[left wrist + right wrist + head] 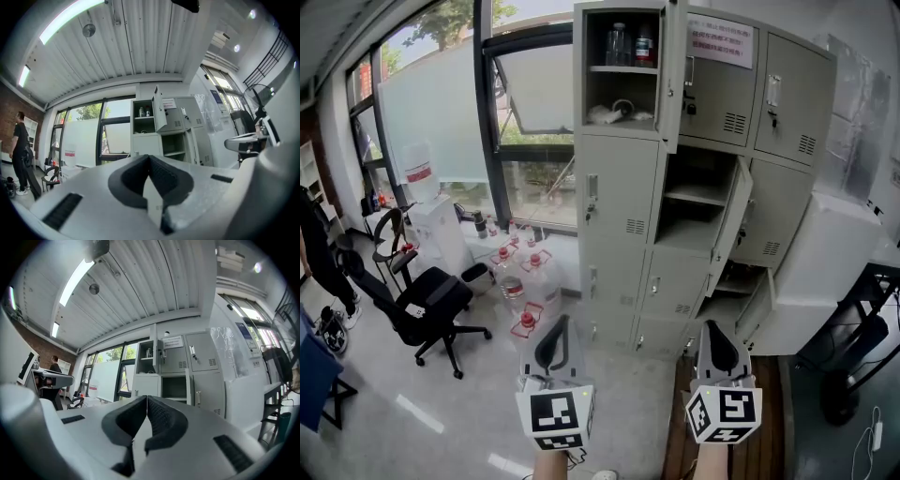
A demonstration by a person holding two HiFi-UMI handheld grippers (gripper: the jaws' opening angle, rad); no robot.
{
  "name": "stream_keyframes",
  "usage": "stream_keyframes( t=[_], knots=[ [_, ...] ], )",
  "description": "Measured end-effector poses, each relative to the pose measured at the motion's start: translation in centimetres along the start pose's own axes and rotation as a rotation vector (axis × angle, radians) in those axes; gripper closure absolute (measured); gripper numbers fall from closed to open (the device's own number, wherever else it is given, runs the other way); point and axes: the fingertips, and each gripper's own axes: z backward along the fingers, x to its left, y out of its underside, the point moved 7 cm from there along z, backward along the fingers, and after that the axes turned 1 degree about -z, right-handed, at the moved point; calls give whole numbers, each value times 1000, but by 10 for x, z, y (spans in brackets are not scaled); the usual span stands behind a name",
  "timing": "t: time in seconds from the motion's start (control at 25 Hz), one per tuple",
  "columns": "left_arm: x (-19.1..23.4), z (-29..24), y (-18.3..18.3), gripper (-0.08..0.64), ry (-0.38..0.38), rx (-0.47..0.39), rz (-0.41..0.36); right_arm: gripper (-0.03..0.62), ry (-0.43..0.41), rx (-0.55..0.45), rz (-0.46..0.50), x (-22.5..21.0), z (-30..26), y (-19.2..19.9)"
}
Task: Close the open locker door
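Observation:
A block of grey lockers (675, 187) stands ahead of me against the window wall. Three of its doors hang open: the top-left door (674, 75), with bottles on the shelf behind it, a middle door (733, 217) and a low door (757, 307). Both grippers are held low, well short of the lockers. My left gripper (555, 326) is shut with nothing in it, and my right gripper (718, 330) is shut and empty too. The lockers (161, 127) show small beyond the left gripper (149, 157); the right gripper (146, 398) also points at the lockers (176, 366).
A black office chair (427, 309) and several water jugs (523, 281) stand on the floor at left, by a water dispenser (431, 220). A person (317, 246) is at the far left edge. A white cabinet (830, 272) flanks the lockers at right, with a fan (853, 367) below.

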Motion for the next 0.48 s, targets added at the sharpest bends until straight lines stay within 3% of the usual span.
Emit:
stream_keyframes(
  t=[0.36, 0.4, 0.44, 0.48],
  knots=[
    [12, -8, 3, 558, -3, 4, 3, 571, -28, -31, -25, 7, -23, -14],
    [15, -10, 3, 558, -1, 4, 0, 547, -43, -41, -22, 10, -28, -19],
    [18, -13, 3, 558, -1, 4, -2, 413, -66, -50, -16, 13, -35, -24],
    [21, -16, 4, 558, -1, 3, -2, 330, -87, -60, -7, 17, -41, -28]
  ],
)
